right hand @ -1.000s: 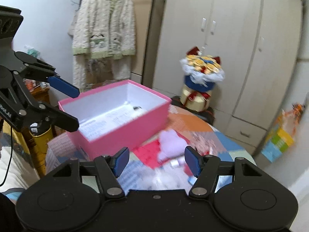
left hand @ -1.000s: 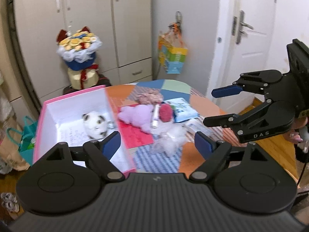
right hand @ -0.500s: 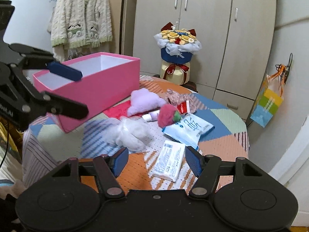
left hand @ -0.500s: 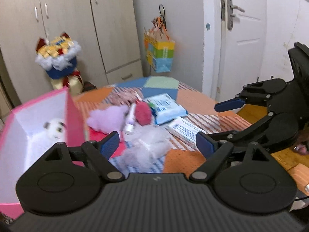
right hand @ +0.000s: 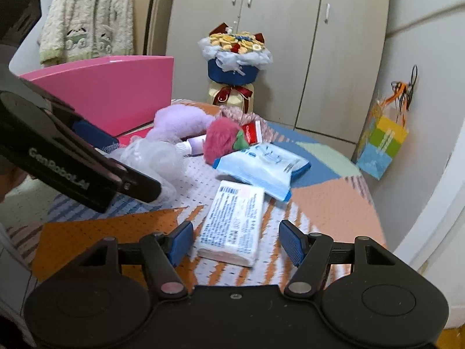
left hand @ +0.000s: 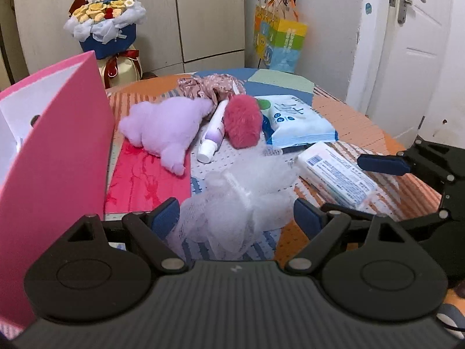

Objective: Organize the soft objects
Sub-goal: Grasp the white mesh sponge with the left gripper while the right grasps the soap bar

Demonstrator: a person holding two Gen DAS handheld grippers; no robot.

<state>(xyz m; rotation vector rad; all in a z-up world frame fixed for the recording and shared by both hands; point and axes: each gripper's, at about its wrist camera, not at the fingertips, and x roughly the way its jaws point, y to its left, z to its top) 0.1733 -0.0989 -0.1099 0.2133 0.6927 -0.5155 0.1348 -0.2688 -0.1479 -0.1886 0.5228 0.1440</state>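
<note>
A white mesh bath puff (left hand: 244, 203) lies on the patchwork table right in front of my open left gripper (left hand: 237, 218), between its fingers; it also shows in the right wrist view (right hand: 151, 157). Behind it lie a purple plush (left hand: 165, 125), a red fuzzy strawberry (left hand: 242, 125) and a floral scrunchie (left hand: 209, 87). My right gripper (right hand: 237, 242) is open over a white tissue pack (right hand: 232, 224). The pink box (left hand: 52, 157) stands at the left.
A white tube (left hand: 213, 133), a blue wipes pack (left hand: 293, 122) and a tissue pack (left hand: 337, 174) lie among the soft things. A flower bouquet (left hand: 104, 26) and a colourful gift bag (left hand: 279, 40) stand behind the table. A white door (left hand: 412, 46) is at the right.
Both grippers have come down and closer to the table. The left gripper now has the mesh puff between its open fingers; the right one now hovers over the tissue pack.
</note>
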